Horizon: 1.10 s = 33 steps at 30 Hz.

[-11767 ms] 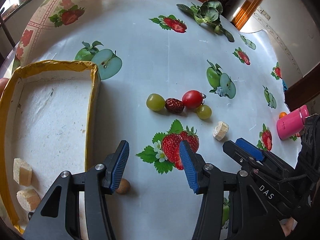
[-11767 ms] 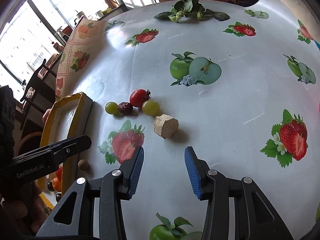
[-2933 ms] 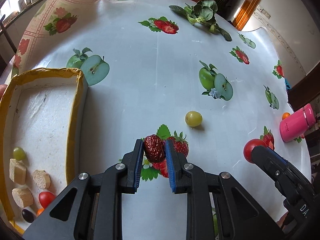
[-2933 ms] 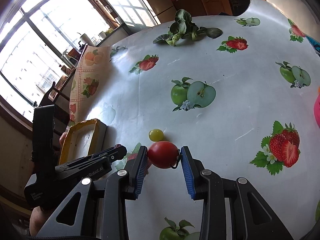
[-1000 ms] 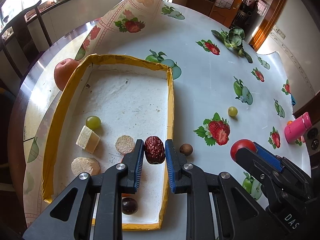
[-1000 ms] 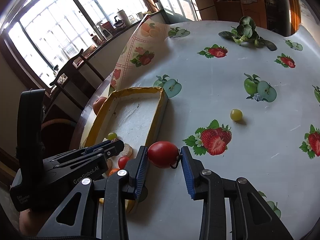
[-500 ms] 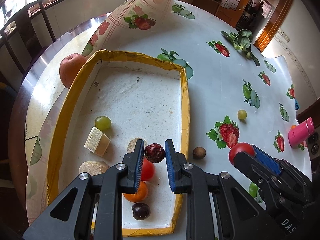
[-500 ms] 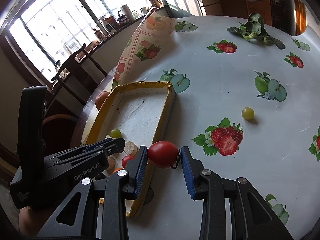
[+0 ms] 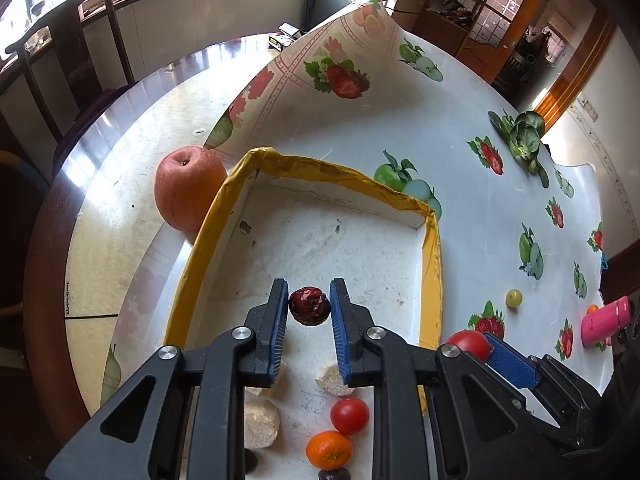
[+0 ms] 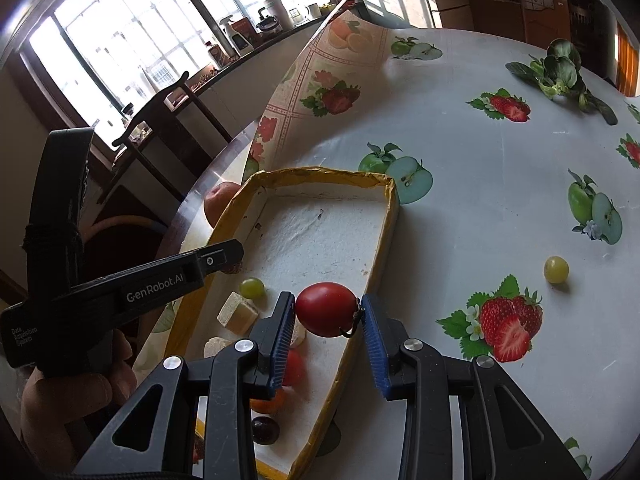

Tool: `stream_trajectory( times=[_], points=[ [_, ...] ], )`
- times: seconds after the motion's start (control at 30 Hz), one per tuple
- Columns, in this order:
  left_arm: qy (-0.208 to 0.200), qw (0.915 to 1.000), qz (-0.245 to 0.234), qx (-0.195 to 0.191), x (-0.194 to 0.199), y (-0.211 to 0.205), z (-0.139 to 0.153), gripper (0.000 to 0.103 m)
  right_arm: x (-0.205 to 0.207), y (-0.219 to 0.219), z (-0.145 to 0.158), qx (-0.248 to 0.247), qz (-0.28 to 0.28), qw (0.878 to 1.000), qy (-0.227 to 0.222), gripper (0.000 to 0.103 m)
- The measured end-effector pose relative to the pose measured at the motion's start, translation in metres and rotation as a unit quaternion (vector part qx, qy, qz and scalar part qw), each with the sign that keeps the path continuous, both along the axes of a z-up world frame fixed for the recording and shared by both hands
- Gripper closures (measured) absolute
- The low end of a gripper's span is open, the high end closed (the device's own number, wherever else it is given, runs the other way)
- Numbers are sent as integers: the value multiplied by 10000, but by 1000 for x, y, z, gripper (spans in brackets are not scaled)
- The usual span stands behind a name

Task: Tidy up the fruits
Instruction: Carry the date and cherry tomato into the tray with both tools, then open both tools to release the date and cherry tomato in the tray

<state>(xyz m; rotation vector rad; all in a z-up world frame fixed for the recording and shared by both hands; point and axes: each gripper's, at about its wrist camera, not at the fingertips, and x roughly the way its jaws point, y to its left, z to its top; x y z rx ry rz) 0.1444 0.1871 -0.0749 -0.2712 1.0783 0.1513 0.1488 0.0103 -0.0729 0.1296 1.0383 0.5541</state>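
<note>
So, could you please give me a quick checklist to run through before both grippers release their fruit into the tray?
1. Left gripper shut on the red date: ok.
2. Date above the tray floor, inside the yellow rim: ok.
3. Floor under the date free of other fruit: ok; the small tomato and orange lie nearer the camera.
4. Right gripper shut on the large tomato: ok.
5. Large tomato inside the rim: cannot tell; it sits close to the right wall.
6. Height of either fruit above the floor: cannot tell.
</note>
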Motion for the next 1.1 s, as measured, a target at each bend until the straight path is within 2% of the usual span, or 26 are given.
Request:
stream_trajectory(
  times=[0.3,0.67,0.77,0.83,0.87,0.9,1.0,1.1],
  points=[
    [311,9995,70,61,22,14,-33,84,23,54,-35,-339,525,9979,190,68],
    [612,9980,149,36,34,19,-64,84,37,65,-62,-615,585,9960,296,68],
    [658,9976,176,150,32,16,-66,84,36,68,-62,-696,648,9953,203,66],
    [715,9970,192,235,33,14,-66,73,35,70,-61,-702,689,9949,220,63],
    [738,9964,233,331,32,13,-65,59,34,69,-60,-680,703,9950,219,61],
    [710,9964,256,397,31,12,-62,50,34,68,-59,-693,691,9950,196,57],
    [618,9970,276,388,24,12,-54,47,30,63,-51,-717,645,9953,98,48],
    [547,9975,278,358,19,11,-46,47,25,55,-38,-647,596,9961,-2,44]
  ],
)
